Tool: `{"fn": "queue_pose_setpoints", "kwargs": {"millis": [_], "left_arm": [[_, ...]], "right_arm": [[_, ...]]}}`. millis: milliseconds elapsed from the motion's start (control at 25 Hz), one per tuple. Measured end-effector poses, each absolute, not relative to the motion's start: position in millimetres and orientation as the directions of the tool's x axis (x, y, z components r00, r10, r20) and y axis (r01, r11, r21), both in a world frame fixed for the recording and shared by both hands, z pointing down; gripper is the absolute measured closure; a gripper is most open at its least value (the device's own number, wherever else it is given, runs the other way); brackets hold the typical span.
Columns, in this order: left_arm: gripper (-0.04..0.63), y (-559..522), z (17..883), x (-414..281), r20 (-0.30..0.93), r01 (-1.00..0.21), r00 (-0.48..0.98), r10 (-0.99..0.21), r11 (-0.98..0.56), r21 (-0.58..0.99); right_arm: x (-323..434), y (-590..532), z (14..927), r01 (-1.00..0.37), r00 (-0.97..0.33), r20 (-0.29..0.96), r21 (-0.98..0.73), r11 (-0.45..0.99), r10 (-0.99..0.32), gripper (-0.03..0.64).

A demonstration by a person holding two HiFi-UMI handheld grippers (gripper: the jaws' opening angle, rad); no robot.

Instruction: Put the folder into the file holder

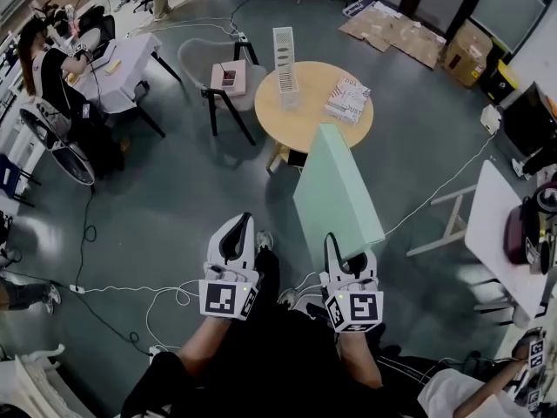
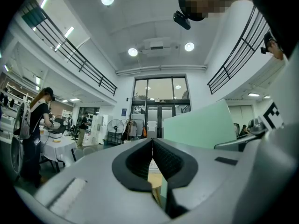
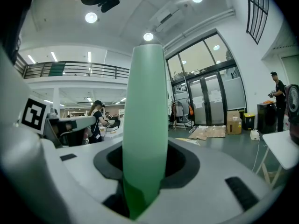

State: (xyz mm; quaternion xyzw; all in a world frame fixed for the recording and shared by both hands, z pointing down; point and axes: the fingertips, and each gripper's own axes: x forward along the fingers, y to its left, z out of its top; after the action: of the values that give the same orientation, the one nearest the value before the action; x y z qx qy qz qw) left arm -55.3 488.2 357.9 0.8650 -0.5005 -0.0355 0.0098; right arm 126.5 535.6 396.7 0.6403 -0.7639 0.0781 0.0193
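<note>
My right gripper (image 1: 346, 255) is shut on a thick mint-green folder (image 1: 335, 194), which sticks up and forward from its jaws. In the right gripper view the folder (image 3: 145, 120) fills the gap between the jaws, seen edge-on. My left gripper (image 1: 235, 238) is held beside it at the same height, shut with nothing between its jaws. The white perforated file holder (image 1: 285, 57) stands upright on the round wooden table (image 1: 305, 111) ahead, well beyond both grippers. The folder's flat face (image 2: 198, 125) shows at the right in the left gripper view.
A stack of printed papers (image 1: 347, 99) lies on the table's right side. A grey chair (image 1: 222, 72) with a small pink box stands left of the table. A white table (image 1: 500, 225) is at the right, cables (image 1: 113, 290) run over the floor, and seated people work at the far left.
</note>
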Motion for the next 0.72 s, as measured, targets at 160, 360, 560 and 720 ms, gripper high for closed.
{"fn": "queue_pose_setpoints", "kwargs": {"millis": [160, 360, 560, 720], "left_arm": [[0.588, 456.6, 360.3, -44.6, -0.055, -0.859, 0.506, -0.861, -0.509, 0.052], [0.588, 409.0, 359.8, -34.0, -0.062, -0.853, 0.517, -0.854, -0.52, 0.05], [0.588, 355.3, 358.6, -32.7, -0.056, -0.85, 0.52, -0.853, -0.522, 0.062], [0.588, 311.0, 354.1, -32.5, -0.06, -0.846, 0.526, -0.848, -0.529, 0.063]], "right_arm": [[134.1, 507.2, 399.2, -0.983, -0.175, 0.129, -0.086, 0.165, -0.976, 0.472], [143.1, 456.8, 400.2, -0.983, -0.176, 0.13, -0.08, 0.167, -0.976, 0.472], [143.0, 404.3, 394.2, -0.984, -0.172, 0.125, -0.075, 0.164, -0.977, 0.472], [142.6, 361.2, 389.9, -0.984, -0.168, 0.129, -0.075, 0.159, -0.977, 0.474]]}}
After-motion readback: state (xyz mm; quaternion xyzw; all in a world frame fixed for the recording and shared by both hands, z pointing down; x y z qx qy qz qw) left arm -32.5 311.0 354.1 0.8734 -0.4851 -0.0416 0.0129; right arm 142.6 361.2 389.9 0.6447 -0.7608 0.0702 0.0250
